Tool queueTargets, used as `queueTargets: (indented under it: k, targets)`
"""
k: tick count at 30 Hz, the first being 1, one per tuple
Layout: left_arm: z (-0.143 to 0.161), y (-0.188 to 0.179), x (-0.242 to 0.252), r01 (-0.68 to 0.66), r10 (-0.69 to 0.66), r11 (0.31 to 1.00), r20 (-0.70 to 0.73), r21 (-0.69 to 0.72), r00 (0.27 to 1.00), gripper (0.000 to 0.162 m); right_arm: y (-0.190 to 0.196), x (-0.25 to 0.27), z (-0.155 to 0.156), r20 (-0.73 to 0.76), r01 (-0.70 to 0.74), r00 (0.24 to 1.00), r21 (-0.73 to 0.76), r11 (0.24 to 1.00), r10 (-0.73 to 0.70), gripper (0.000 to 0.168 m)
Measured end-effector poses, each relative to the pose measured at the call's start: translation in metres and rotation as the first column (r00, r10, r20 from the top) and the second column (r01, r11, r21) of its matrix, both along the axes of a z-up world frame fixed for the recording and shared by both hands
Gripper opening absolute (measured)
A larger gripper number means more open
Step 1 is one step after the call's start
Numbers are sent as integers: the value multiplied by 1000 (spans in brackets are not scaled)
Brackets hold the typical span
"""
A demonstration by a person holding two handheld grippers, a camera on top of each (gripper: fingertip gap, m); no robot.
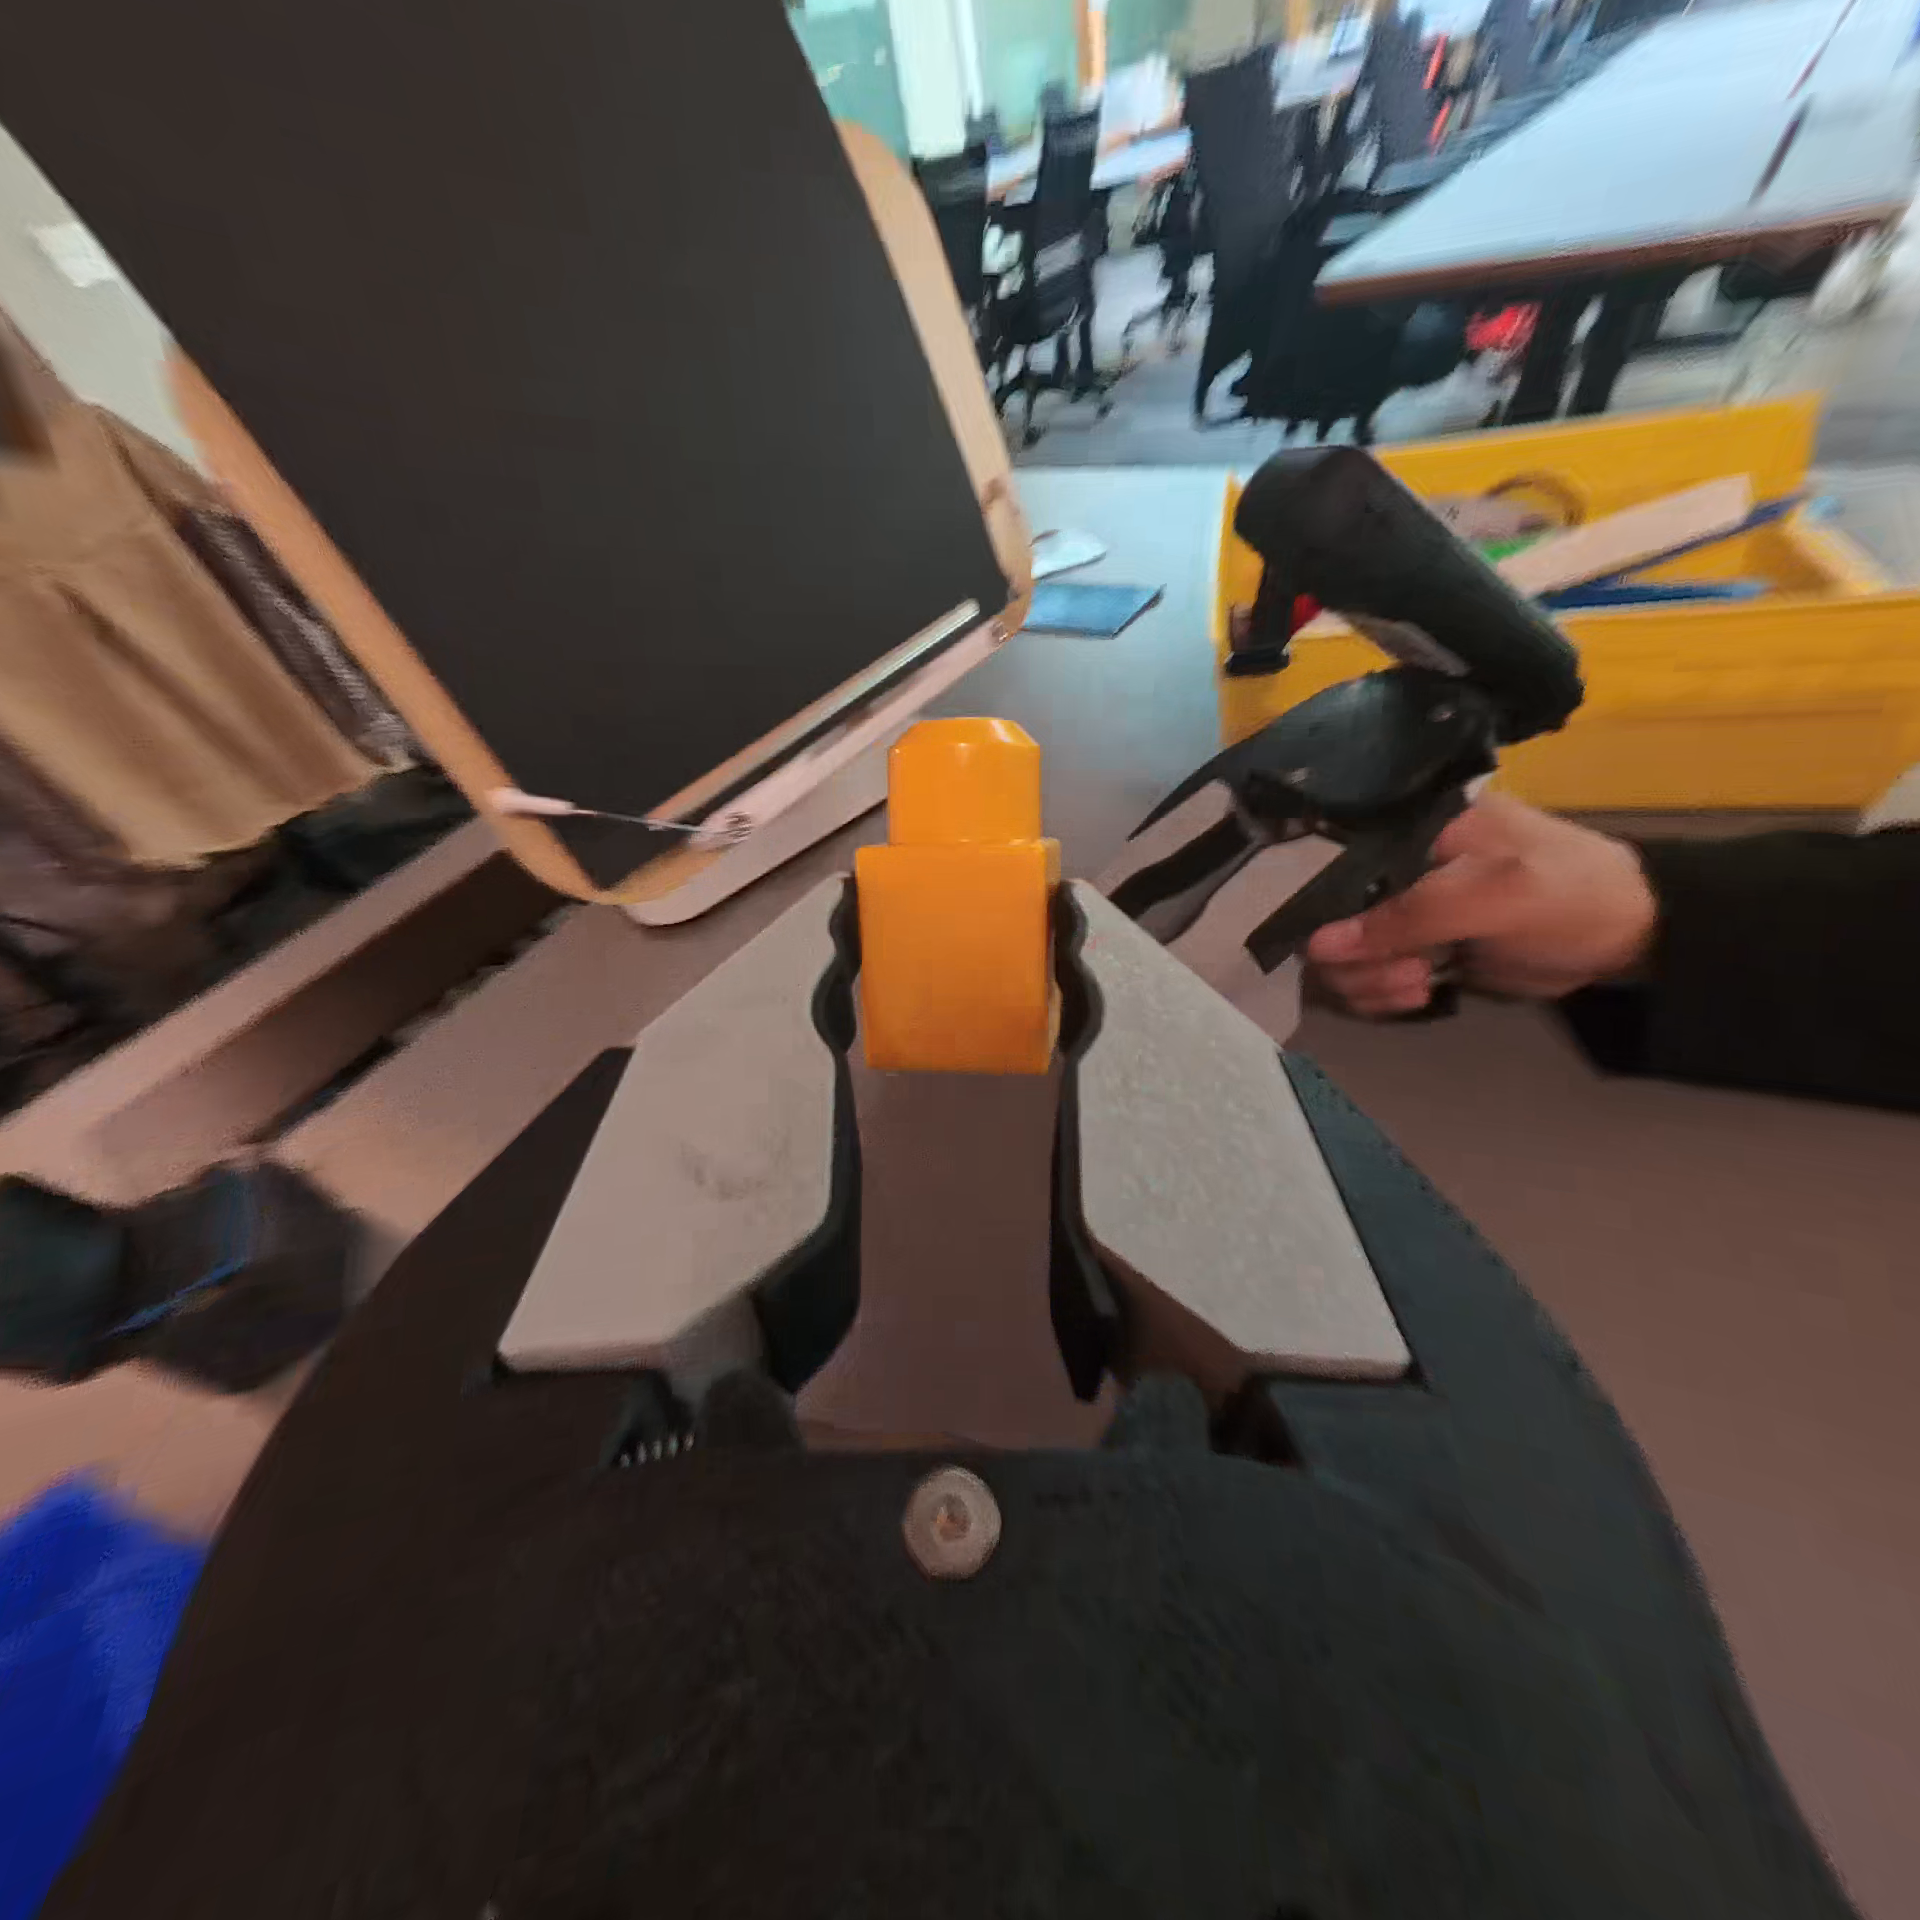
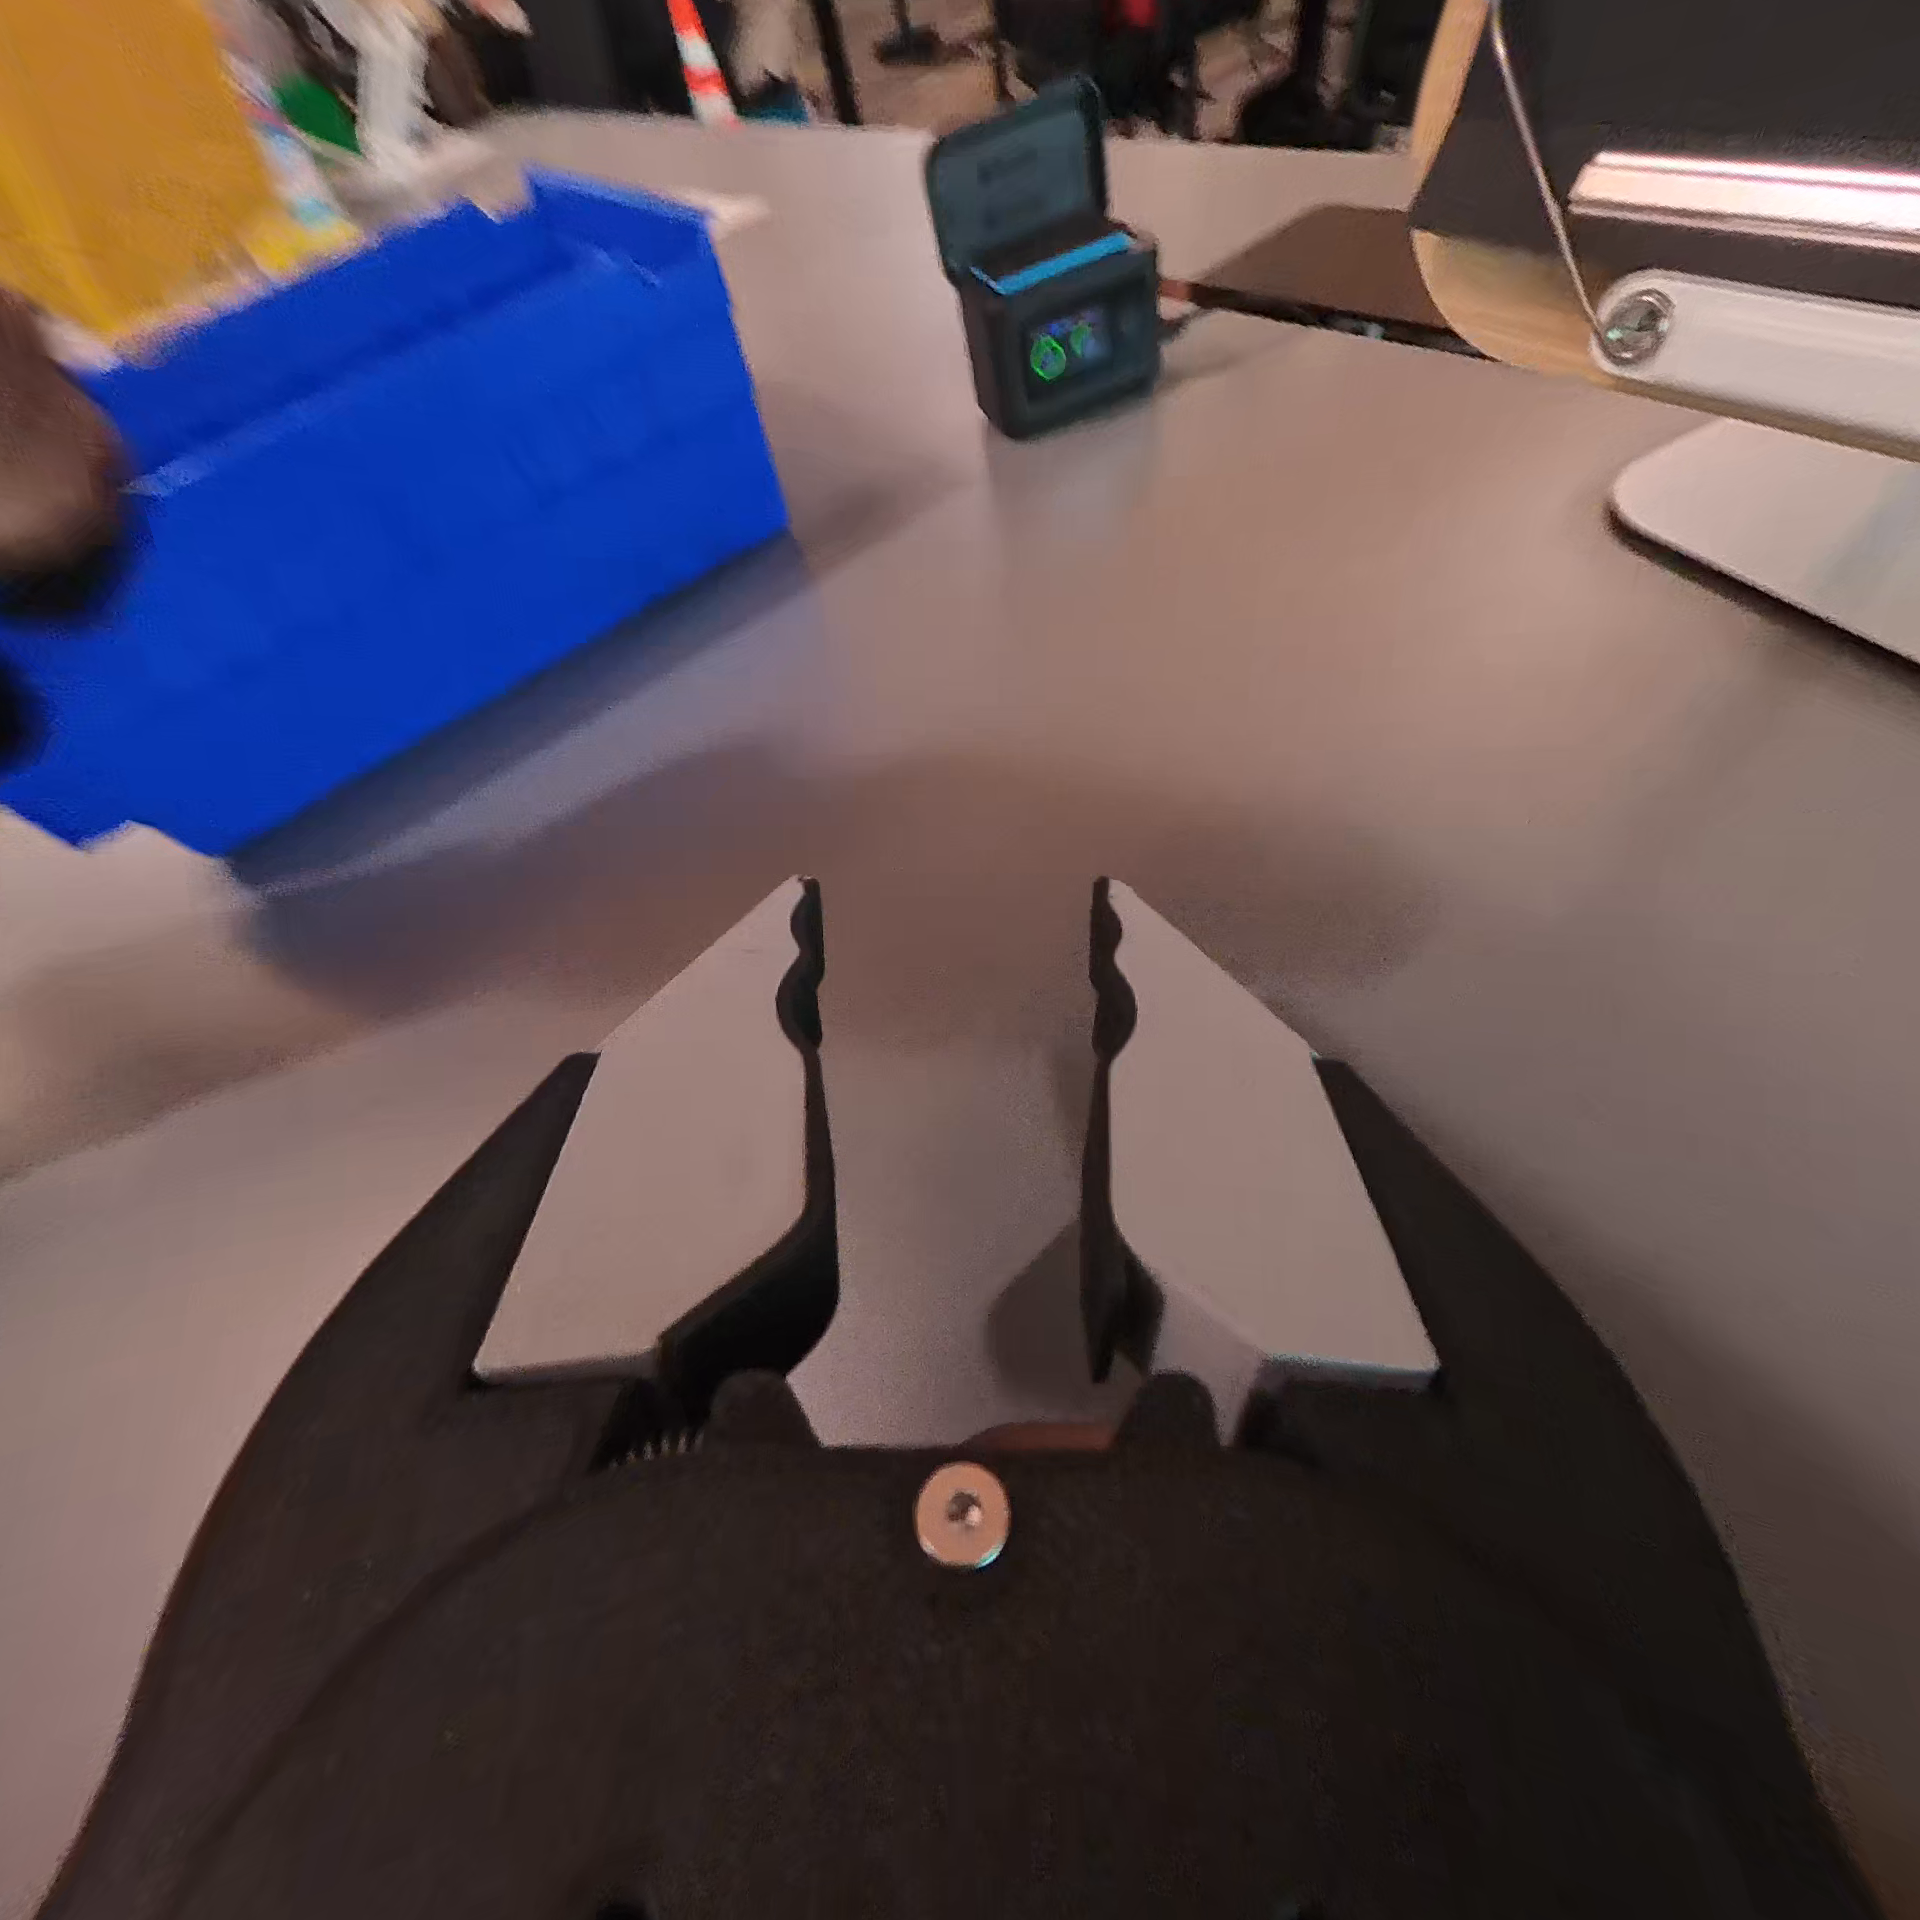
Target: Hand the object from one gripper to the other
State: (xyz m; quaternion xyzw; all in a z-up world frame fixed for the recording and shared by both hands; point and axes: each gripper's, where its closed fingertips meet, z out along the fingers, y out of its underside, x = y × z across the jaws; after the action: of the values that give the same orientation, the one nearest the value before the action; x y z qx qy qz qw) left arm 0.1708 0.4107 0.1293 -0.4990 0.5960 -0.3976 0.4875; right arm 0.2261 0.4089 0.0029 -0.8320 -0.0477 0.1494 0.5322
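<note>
Bare grey table [image 2: 1143, 665] spreads ahead of the right gripper [image 2: 956, 904], jaws parted and empty; blue bin [image 2: 416, 540] far left. Left gripper [image 1: 956, 935] clamps the orange block [image 1: 956, 935].

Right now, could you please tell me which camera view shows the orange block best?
The left wrist view: the orange block sits centred and sharp, clamped in the left gripper. The right wrist view shows none of it, only the empty right gripper over the table.

Bare bench [image 2: 1195, 644] lies open ahead of the right gripper's fingers [image 2: 1164, 1091], hemmed by a blue bin [image 2: 436, 499] on the left, a monitor foot [image 2: 1787, 540] on the right and a small dark case [image 2: 1060, 312] beyond.
</note>
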Motion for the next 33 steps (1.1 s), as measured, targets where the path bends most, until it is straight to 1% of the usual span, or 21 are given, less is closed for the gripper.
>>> queueTargets:
  k: [2, 4, 7, 8, 10, 11, 14, 16, 19, 21, 23, 26, 28, 33]
  targets:
    - [-19, -3, 18, 36, -31, 992, 45, -124, 999, 35, -2, -4, 11, -100, -41, 994, 41, 998, 45, 50]
    - [-29, 3, 32, 36, -14, 981, 115, -193, 993, 35, -4, 0, 25, -169, -47, 984, 107, 993, 65, 52]
    - [-32, 14, 42, 47, 0, 980, 236, -195, 972, 35, -10, 6, 53, -227, -59, 966, 262, 963, 121, 52]
    - [-33, 17, 44, 50, 3, 980, 267, -191, 964, 35, -10, 8, 56, -231, -54, 965, 288, 956, 124, 51]
    - [-37, 20, 49, 57, -6, 985, 303, -160, 953, 35, -7, 8, 58, -216, -68, 966, 315, 946, 142, 52]
    - [-42, 23, 53, 37, 2, 991, 299, -125, 954, 35, -4, 7, 57, -187, -78, 972, 327, 942, 145, 52]
    - [-55, 31, 61, -37, 25, 999, 287, 37, 958, 35, 6, 2, 55, -74, -106, 987, 347, 932, 140, 56]
    - [-62, 40, 66, -100, 60, 985, 268, 138, 961, 35, 15, 2, 56, -41, -103, 991, 358, 928, 126, 57]
    - [-59, 45, 66, -127, 81, 980, 282, 151, 956, 35, 30, 5, 56, -23, -93, 994, 365, 926, 109, 59]
    - [-56, 42, 63, -118, 69, 982, 295, 150, 953, 35, 35, 7, 63, -63, -89, 990, 391, 916, 124, 61]
    - [-58, 38, 63, -107, 58, 981, 282, 162, 958, 35, 36, 9, 71, -148, -89, 975, 416, 905, 164, 60]
    - [-59, 40, 63, -161, 91, 956, 272, 245, 958, 35, 37, 22, 71, -221, -30, 966, 407, 913, 130, 58]
    - [-61, 38, 63, -158, 88, 955, 266, 253, 960, 35, 36, 32, 73, -245, 14, 965, 409, 912, 95, 55]
    - [-71, 36, 64, -162, 101, 950, 230, 266, 968, 35, 32, 37, 65, -260, 36, 964, 362, 931, 63, 56]
